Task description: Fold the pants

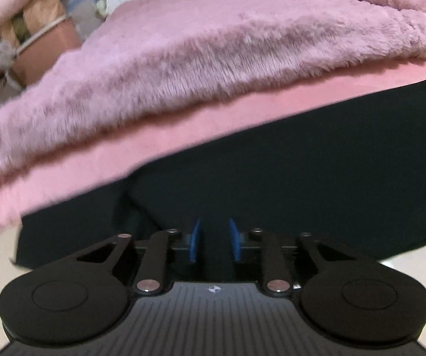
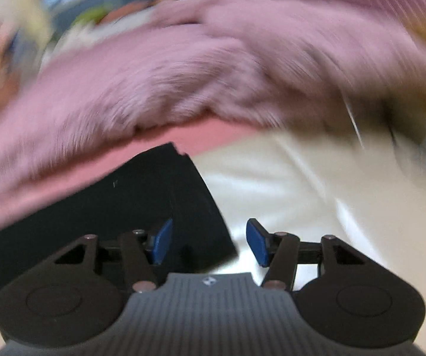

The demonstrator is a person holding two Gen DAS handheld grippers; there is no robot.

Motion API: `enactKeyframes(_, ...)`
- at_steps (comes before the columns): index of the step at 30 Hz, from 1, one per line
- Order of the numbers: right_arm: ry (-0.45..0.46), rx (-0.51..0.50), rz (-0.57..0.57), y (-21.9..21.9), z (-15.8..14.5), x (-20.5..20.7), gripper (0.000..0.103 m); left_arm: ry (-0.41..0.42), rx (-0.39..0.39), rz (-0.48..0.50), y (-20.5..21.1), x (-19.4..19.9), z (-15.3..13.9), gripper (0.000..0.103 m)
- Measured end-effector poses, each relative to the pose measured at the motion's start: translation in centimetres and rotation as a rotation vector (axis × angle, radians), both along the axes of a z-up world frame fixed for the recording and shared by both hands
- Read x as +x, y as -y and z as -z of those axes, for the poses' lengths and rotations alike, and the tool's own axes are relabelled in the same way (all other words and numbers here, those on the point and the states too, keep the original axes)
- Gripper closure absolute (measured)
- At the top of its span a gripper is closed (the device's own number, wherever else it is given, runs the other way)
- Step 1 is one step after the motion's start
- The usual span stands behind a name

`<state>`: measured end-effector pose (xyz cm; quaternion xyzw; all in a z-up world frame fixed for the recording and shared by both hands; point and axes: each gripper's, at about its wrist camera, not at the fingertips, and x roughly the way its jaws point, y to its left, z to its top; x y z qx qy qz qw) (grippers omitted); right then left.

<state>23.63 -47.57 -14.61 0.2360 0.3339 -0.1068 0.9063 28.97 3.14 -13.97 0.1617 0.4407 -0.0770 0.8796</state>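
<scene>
You've got no readable text, numbers or brand names in either view. Only marking: a small white emblem on the left gripper (image 1: 214,238) body, same on the right gripper (image 2: 210,241).

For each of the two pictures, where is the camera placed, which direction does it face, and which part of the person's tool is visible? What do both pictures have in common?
Left wrist view: sits on the left gripper, looking forward over the black pants toward the fluffy pink blanket; its blue pads stand narrowly apart with dark cloth between.
Right wrist view: sits on the right gripper, blurred, facing the pants' end edge and the cream floor; jaws wide open.
Shared: pants, blanket, pink sheet.
</scene>
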Motion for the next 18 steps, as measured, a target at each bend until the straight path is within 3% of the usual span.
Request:
enactKeyframes(2, 0.047, 0.204, 0.091, 1.4, 2.1, -1.6, 0.052, -0.035, -0.056, -0.041, -0.2, -0.1, 0.6, 0.085)
enactKeyframes(5, 0.073, 0.370, 0.185, 1.7, 4.8, -2.2, 0.059, -0.078, -0.150, -0.113, -0.7, 0.2, 1.3, 0.086)
enactKeyframes(8, 0.111, 0.502, 0.243, 1.4, 6.8, -1.9, 0.068, -0.091, -0.167, -0.146, -0.8, 0.4, 1.6, 0.087)
enactKeyframes(10, 0.133, 0.502, 0.275, 1.2, 7.2, -1.2, 0.074, -0.093, -0.155, -0.144, -0.6, 0.0, 1.5, 0.087)
enactKeyframes(11, 0.132, 0.492, 0.286, 1.0, 7.2, -1.0, 0.084, -0.093, -0.145, -0.143, -0.5, -0.1, 1.5, 0.087)
enactKeyframes(13, 0.122, 0.486, 0.306, 0.9, 7.3, -0.7, 0.095, -0.089, -0.139, -0.138, -0.4, -0.5, 1.1, 0.088)
enactKeyframes(18, 0.081, 0.395, 0.297, 1.4, 5.5, -3.2, 0.098, -0.072, -0.155, -0.099, -0.2, -2.6, -0.3, 0.089)
